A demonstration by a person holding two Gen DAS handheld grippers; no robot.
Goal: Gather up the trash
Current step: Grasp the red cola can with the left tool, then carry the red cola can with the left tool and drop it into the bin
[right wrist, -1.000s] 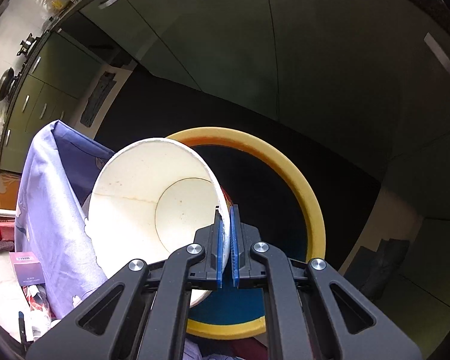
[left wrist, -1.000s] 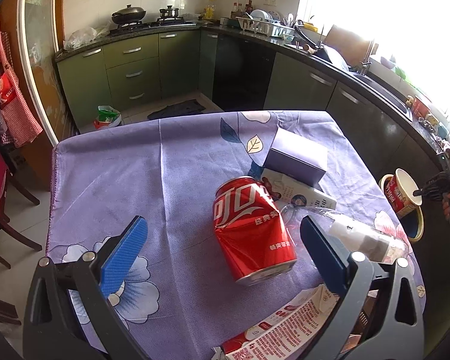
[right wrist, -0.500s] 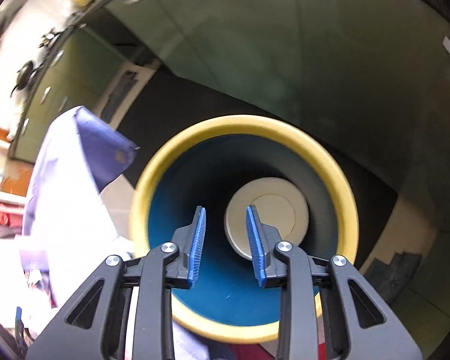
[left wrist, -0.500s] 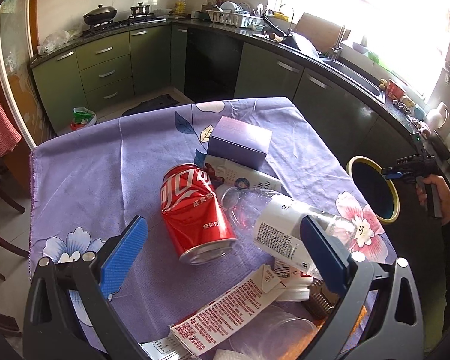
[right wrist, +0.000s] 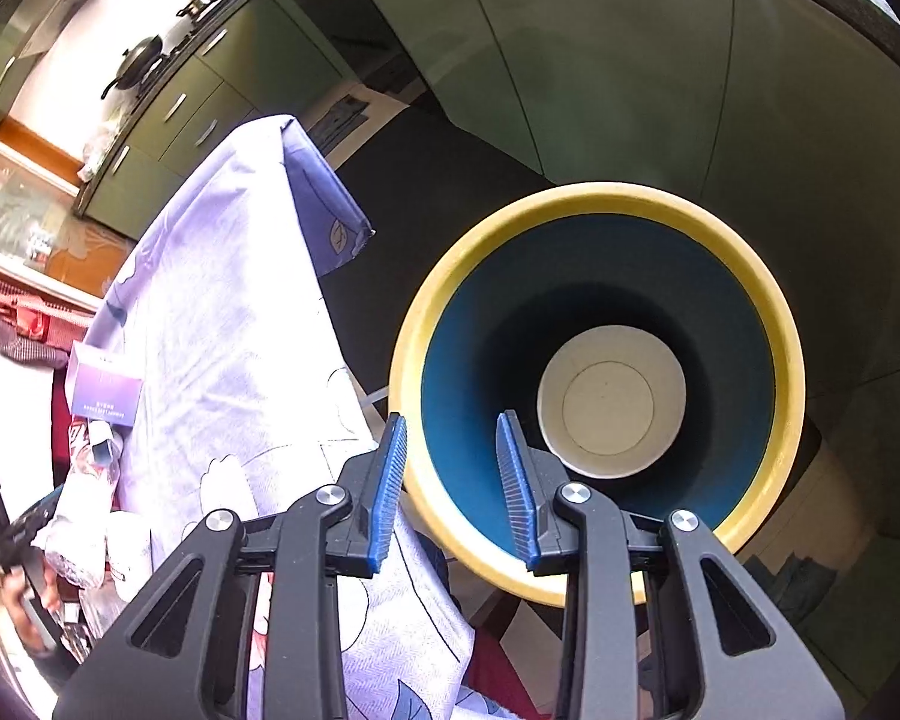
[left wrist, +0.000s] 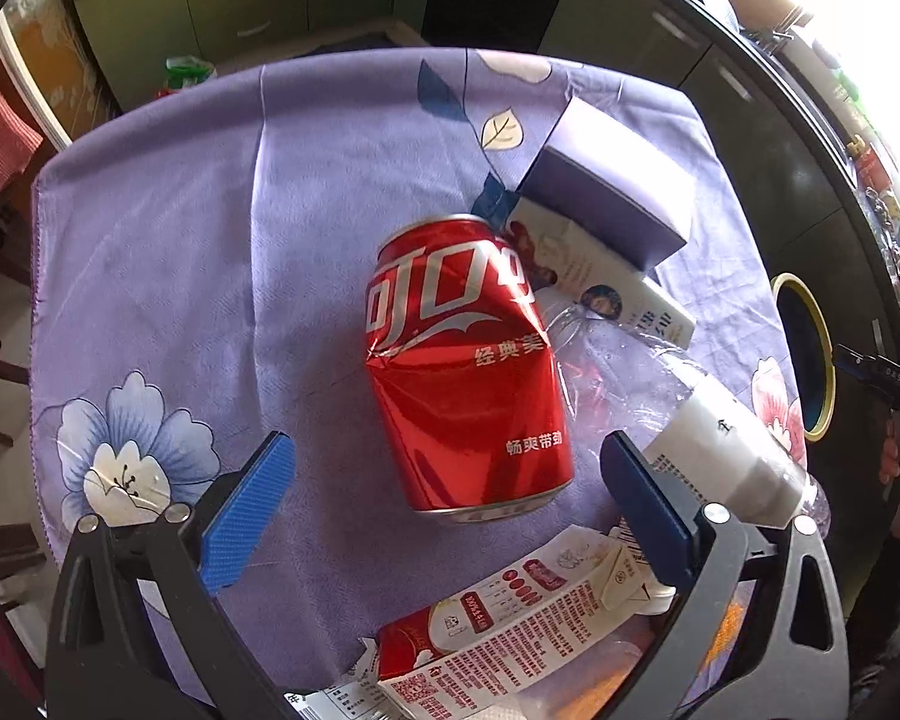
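Observation:
A dented red cola can lies on its side on the purple flowered tablecloth. My left gripper hangs over it, open wide, with the can's lower end between its fingers and touching neither. A clear plastic bottle lies right of the can. My right gripper is open and empty above the near rim of the yellow-rimmed blue bin. A white paper cup sits at the bin's bottom.
A purple box and a white carton lie behind the can. A flattened red-and-white carton lies near the front edge. The bin stands on the floor off the table's right side, by dark green cabinets.
The right gripper opened and let go of the paper cup, which dropped to the bin's bottom. The left gripper tilted downward and closed in over the red can.

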